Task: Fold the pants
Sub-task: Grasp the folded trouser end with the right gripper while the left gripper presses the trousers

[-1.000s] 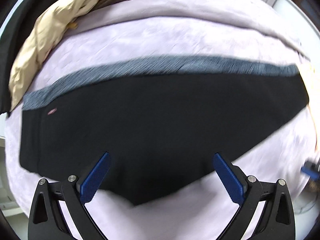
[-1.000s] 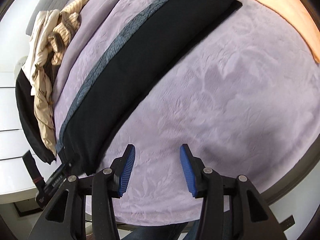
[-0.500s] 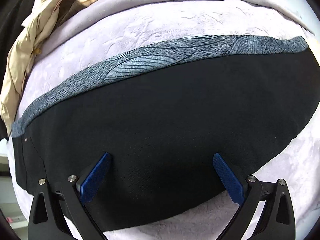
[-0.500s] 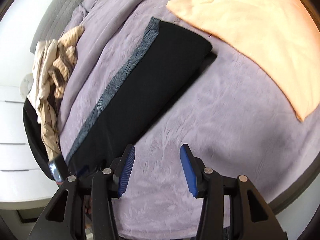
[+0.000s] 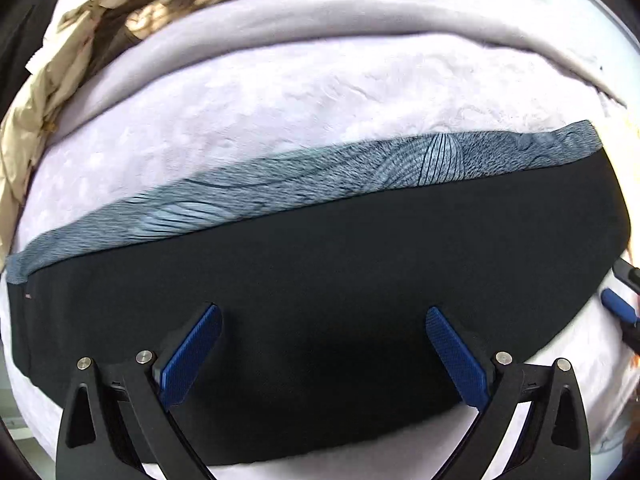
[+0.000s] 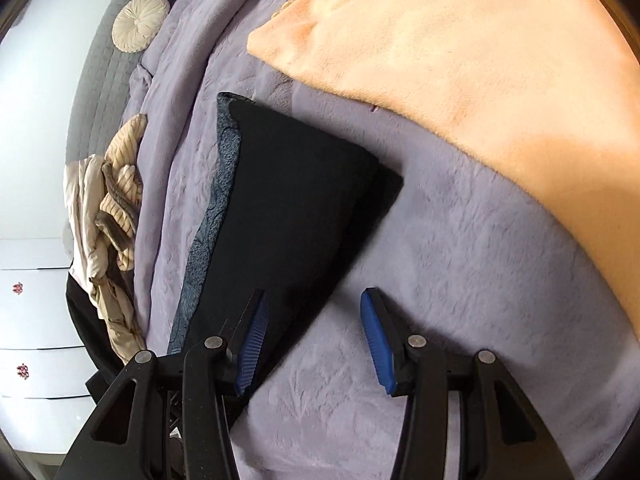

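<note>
Directly beneath your left gripper (image 5: 322, 354), jaws spread and empty, lie the black pants (image 5: 320, 280), long axis running crosswise on the lilac blanket (image 5: 280, 96). Your right gripper (image 6: 310, 340), also apart and empty, straddles their near edge.

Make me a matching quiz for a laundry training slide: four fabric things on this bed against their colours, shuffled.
Things:
1. pants
2. bed cover
3. blanket
4. round cushion

Colours:
A. peach
B. cream
C. black with a blue-grey patterned band
D. lilac

Pairs: 1-C, 2-D, 3-A, 4-B
</note>
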`<state>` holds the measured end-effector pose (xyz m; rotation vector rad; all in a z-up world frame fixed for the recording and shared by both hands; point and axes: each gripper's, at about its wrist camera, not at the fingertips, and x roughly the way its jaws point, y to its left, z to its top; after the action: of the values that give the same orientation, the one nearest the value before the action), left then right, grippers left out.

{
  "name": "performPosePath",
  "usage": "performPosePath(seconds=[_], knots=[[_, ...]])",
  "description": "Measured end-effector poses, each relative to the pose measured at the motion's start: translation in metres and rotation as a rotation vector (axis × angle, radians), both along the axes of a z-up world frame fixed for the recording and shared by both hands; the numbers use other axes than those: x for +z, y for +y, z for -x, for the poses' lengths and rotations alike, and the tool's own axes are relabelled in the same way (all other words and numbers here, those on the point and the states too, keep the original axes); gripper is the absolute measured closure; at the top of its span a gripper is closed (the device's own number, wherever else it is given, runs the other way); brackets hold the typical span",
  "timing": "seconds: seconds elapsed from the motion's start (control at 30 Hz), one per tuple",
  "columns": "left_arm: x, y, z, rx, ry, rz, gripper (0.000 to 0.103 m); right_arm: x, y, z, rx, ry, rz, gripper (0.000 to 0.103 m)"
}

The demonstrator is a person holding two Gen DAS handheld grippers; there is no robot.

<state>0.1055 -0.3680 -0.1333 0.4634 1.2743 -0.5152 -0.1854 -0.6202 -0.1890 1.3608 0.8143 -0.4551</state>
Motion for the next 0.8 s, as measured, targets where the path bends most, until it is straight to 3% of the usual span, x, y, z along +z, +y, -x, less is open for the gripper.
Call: performPosePath(seconds=[0.07, 0.2, 0.33, 0.37, 0.4, 0.43, 0.57, 0.63, 0.73, 0.8], knots=[[-0.017, -0.003, 0.001, 0.01, -0.006, -0.03, 0.0, -0.01, -0.003, 0.002, -0.014, -0.031, -0.015, 0.052], [-0.016, -0.001, 0.007, 0.0, -0.058, -0.013, 0.0, -0.018, -0.011, -0.011, -0.021, -0.156, -0.007, 0.052], [-0.01, 0.0, 0.004, -0.001, -0.021, -0.029, 0.0, -0.029, -0.017, -0.035, -0.026, -0.243, -0.035, 0.049], [-0.006, -0.003, 0.001, 0.001, -0.015, -0.031, 0.009, -0.032, -0.018, -0.04, -0.028, -0.252, -0.063, 0.052], [0.003, -0.006, -0.005, 0.011, -0.025, -0.017, 0.016, -0.033, -0.02, -0.042, -0.03, -0.258, -0.082, 0.067], [0.013, -0.01, -0.016, 0.02, -0.039, 0.003, 0.023, -0.033, -0.02, -0.043, -0.034, -0.278, -0.099, 0.088], [0.034, -0.037, -0.048, 0.055, -0.136, 0.063, 0.023, -0.009, -0.015, -0.042, 0.003, -0.358, -0.06, 0.089], [0.02, -0.057, -0.058, 0.063, -0.14, 0.06, 0.023, 0.003, -0.013, -0.044, 0.025, -0.386, -0.038, 0.089], [-0.032, -0.095, -0.058, -0.004, -0.173, -0.045, 0.02, 0.011, -0.01, -0.053, 0.06, -0.389, -0.012, 0.089], [-0.024, -0.095, -0.051, -0.019, -0.192, -0.049, 0.021, 0.015, -0.011, -0.057, 0.071, -0.375, 0.008, 0.089]])
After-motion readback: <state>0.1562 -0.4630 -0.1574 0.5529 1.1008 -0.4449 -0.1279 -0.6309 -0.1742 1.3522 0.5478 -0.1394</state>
